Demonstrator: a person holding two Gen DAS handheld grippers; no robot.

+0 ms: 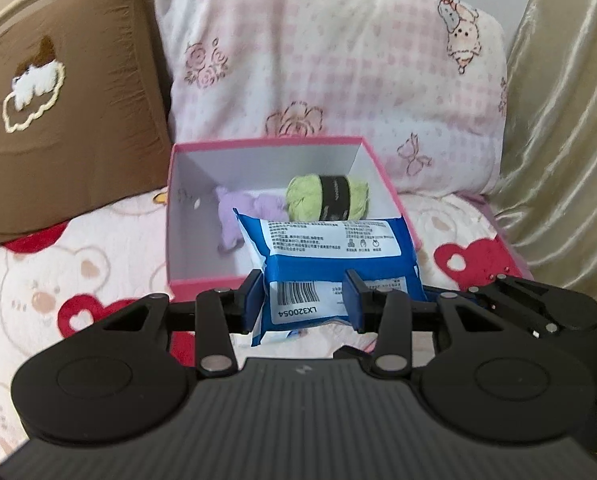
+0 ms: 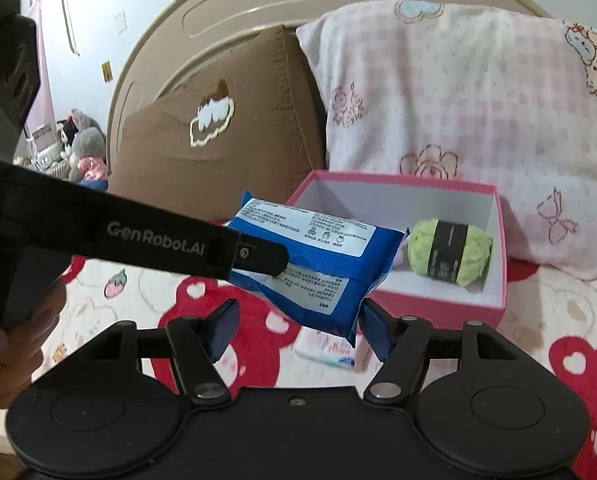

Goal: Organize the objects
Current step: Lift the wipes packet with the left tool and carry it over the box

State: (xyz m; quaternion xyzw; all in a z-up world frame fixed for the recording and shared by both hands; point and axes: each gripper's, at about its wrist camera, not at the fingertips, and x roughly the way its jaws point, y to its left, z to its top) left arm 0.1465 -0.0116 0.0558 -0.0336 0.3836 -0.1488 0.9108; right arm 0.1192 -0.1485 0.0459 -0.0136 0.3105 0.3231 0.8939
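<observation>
— Wipes pack (image 1: 330, 264): where is it right now?

— Clamped in my left gripper (image 1: 304, 300), held in the air just over the near edge of the pink box (image 1: 202, 282). The pads bite its near end, by the barcode; the far end pokes out over the box's inside.

— And your right gripper?

— My right gripper (image 2: 298, 320) is spread open and holds nothing. It sits low, near the bed, just under the pack's near corner; I can't tell if a pad brushes it.

— How will the pack handle?

— I judge it soft and fairly light: a filled pouch with a slick film skin. It sags and dents under the pads, so it could slide if I squeeze only the sealed flap. Better to pinch across the full body, as I do now, and keep it level.

— What does each camera give you?

— The left one looks straight into the box: green yarn (image 1: 328, 196) at the far right, a lilac soft thing (image 1: 238, 216) left of it, partly behind the pack. The right one sees the pack from the side, with the left gripper's finger (image 2: 258, 258) on top of it, and shows a small white packet (image 2: 330, 350) lying on the blanket (image 2: 98, 320) below. The lilac thing is hidden there.
</observation>
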